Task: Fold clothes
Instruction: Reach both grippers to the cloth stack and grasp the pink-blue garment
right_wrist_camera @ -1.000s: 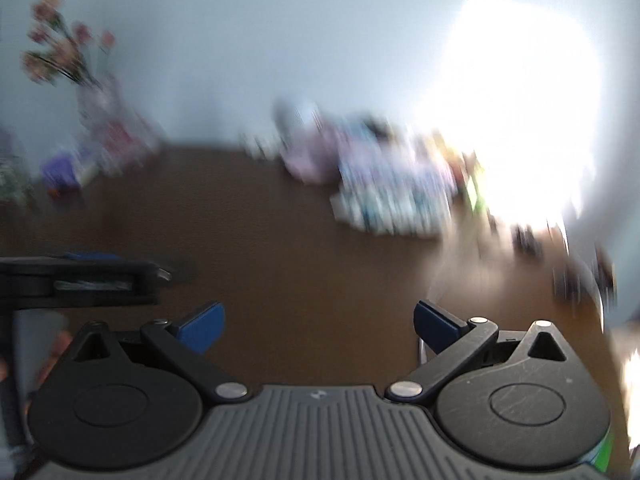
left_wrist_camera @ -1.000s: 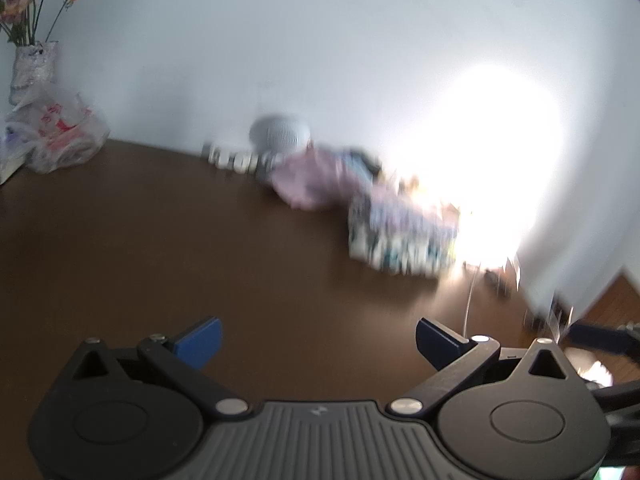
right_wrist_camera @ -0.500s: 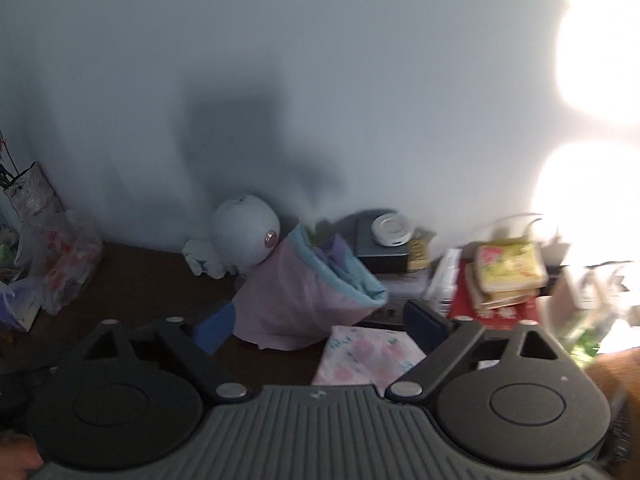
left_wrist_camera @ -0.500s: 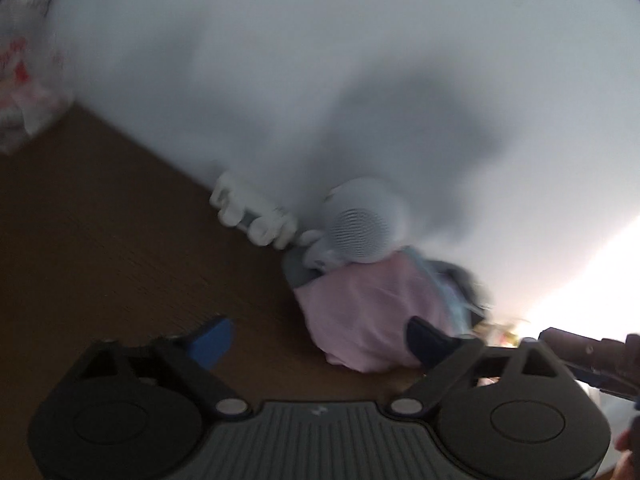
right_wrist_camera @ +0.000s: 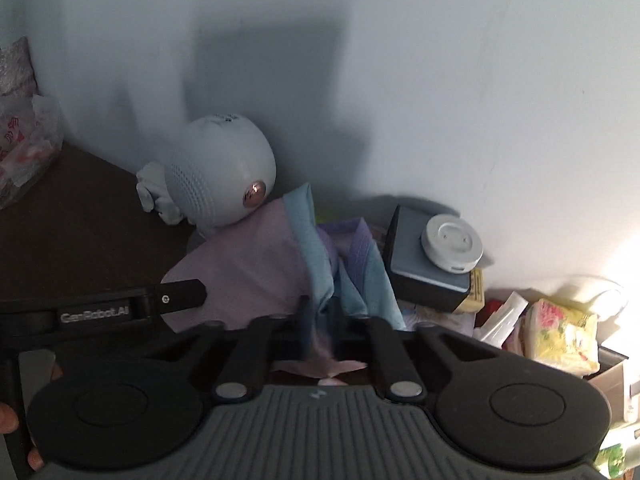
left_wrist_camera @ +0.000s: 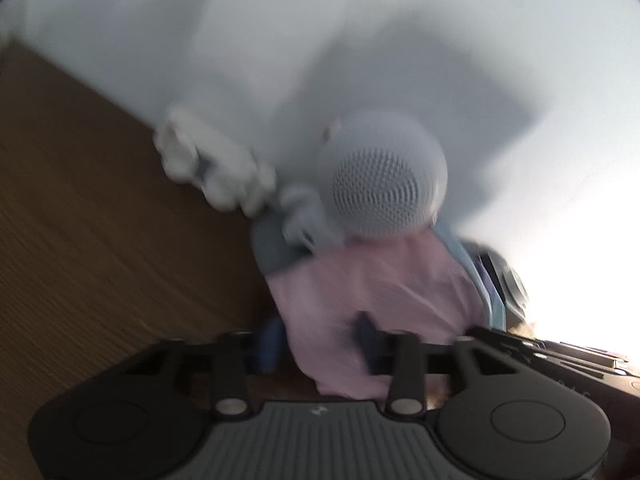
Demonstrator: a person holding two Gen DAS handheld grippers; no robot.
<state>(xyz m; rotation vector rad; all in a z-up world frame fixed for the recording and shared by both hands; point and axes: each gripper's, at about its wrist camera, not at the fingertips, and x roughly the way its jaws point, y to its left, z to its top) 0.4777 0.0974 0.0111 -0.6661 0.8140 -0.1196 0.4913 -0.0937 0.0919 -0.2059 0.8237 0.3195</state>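
Garment grabbing is the step: both jaws have just been closing. Left gripper (left_wrist_camera: 318, 340) pinches the near edge of the pink garment (left_wrist_camera: 372, 280), cloth between its fingers; right gripper (right_wrist_camera: 320, 320) sits nearly shut on the pink-and-blue fold. Beyond both, the heap leans on a white speaker (right_wrist_camera: 220, 172). Lift together, drawing back gently so the speaker stays put.

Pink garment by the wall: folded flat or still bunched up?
Bunched up. The pink garment sits in a rumpled heap against the white round device, both grippers closed on its near edge.
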